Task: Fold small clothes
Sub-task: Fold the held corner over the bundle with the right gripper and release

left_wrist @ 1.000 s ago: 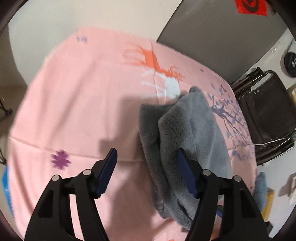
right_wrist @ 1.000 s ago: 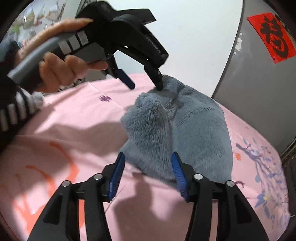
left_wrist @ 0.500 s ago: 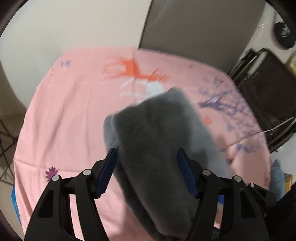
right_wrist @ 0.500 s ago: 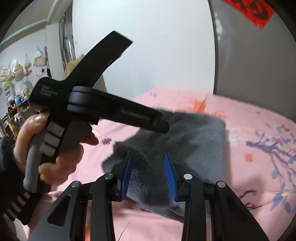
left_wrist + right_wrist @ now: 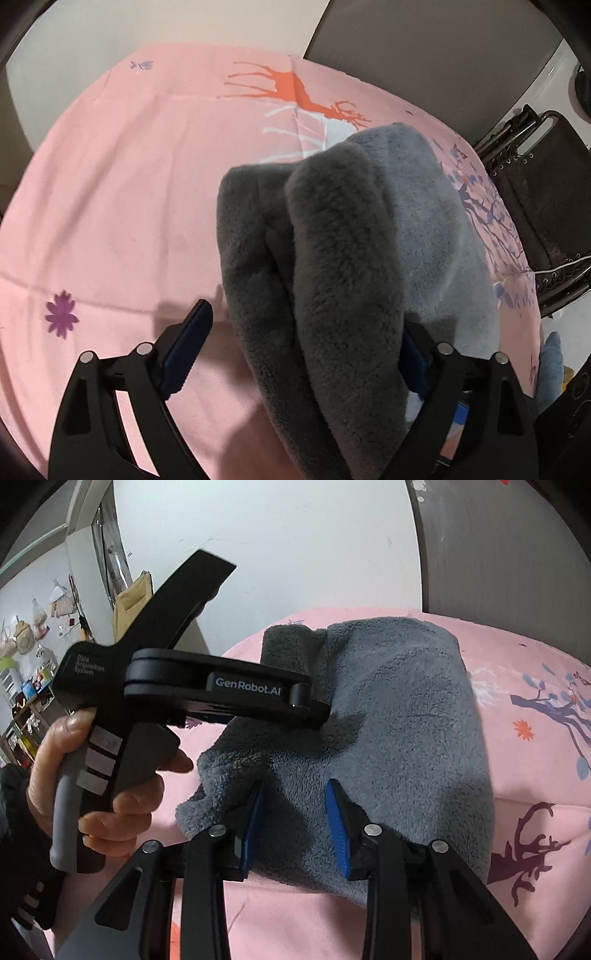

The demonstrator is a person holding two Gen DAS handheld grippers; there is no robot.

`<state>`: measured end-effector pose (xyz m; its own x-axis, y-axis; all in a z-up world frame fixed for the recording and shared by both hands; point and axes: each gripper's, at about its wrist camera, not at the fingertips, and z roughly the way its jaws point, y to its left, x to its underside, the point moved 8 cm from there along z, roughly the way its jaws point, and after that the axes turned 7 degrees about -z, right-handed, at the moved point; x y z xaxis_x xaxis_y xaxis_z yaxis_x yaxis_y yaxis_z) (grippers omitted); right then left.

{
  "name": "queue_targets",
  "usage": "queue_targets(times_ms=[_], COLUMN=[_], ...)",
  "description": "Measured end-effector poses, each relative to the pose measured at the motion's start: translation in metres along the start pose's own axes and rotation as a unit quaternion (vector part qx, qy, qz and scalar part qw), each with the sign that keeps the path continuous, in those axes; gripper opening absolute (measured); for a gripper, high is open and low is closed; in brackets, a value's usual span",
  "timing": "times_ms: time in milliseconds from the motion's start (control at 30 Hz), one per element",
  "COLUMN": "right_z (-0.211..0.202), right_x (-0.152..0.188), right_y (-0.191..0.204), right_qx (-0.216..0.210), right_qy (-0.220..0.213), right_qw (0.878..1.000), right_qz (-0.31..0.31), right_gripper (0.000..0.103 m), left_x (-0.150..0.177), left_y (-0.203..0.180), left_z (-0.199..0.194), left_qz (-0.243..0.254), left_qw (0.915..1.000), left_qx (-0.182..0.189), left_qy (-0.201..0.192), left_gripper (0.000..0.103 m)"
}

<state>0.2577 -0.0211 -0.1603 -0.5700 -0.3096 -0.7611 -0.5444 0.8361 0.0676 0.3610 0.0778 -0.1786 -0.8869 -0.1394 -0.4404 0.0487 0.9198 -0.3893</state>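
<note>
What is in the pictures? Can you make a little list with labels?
cloth: grey fluffy cloth, bunched up on the sheet
sheet: pink sheet with deer and flower prints
left tongs: open, cloth lying between the fingers
right tongs: partly closed around a fold of cloth, firm grip unclear
hand: holding the left tongs' handle
</note>
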Motion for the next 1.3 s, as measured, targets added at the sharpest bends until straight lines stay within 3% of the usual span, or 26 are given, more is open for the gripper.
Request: queue_targets(times_ms=[67,167,233,333,467,533,633,700,867,933,1033,1167,1300], right_z=[-0.01,-0.03,-0.042,-0.034,0.017,0.047,0.066,0.064,0.06,0.047,0.018,-0.023,-0.039], right_x=[-0.004,-0.021,-0.044,-0.074,-0.099,-0.088,-0.065,-0.063,-0.07,-0.076,-0.084,-0.084,-0.06], right_y=[0.004,-0.003,-0.016,-0.042,-0.091,-0.101,-0.1,-0.102,-0.1,-0.097,-0.087,-0.068,-0.049], right_qx=[-0.007,-0.013,-0.001,0.019,0.037,0.027,0.024,0.019,0.025,0.034,0.039,0.029,0.016], right_qy=[-0.002,-0.026,-0.048,-0.044,0.015,0.071,0.107,0.098,0.091,0.075,0.048,0.012,0.01], right_qw=[1.0,1.0,0.999,0.999,0.999,0.996,0.993,0.994,0.995,0.996,0.998,1.0,1.0], right_qz=[-0.001,0.002,0.003,0.006,0.033,0.037,0.037,0.043,0.045,0.033,0.013,0.0,-0.013], right_gripper=[0.033,0.034,0.036,0.036,0.035,0.031,0.027,0.027,0.027,0.027,0.029,0.029,0.029], left_x=[-0.008,-0.025,-0.035,-0.041,-0.037,-0.031,-0.024,-0.024,-0.024,-0.026,-0.026,-0.006,0.029], left_y=[-0.005,-0.005,-0.003,0.006,0.023,0.032,0.045,0.047,0.045,0.042,0.03,0.014,0.008], left_z=[-0.019,-0.047,-0.054,-0.048,-0.023,-0.01,0.007,0.009,0.005,-0.008,-0.044,-0.079,-0.076], left_qz=[0.006,0.015,0.012,0.0,-0.016,-0.029,-0.053,-0.063,-0.056,-0.054,-0.028,-0.011,0.002], left_qw=[0.9998,0.9977,0.9969,0.9973,0.9978,0.9979,0.9976,0.9975,0.9971,0.9968,0.9963,0.9969,0.9976], left_qx=[0.005,-0.015,-0.022,-0.029,-0.046,-0.047,-0.04,-0.029,-0.048,-0.052,-0.062,-0.043,-0.049], left_qy=[-0.019,-0.064,-0.074,-0.068,-0.044,-0.033,-0.018,-0.015,-0.021,-0.027,-0.053,-0.065,-0.05], left_gripper=[0.078,0.078,0.077,0.077,0.078,0.079,0.085,0.085,0.085,0.078,0.076,0.076,0.076])
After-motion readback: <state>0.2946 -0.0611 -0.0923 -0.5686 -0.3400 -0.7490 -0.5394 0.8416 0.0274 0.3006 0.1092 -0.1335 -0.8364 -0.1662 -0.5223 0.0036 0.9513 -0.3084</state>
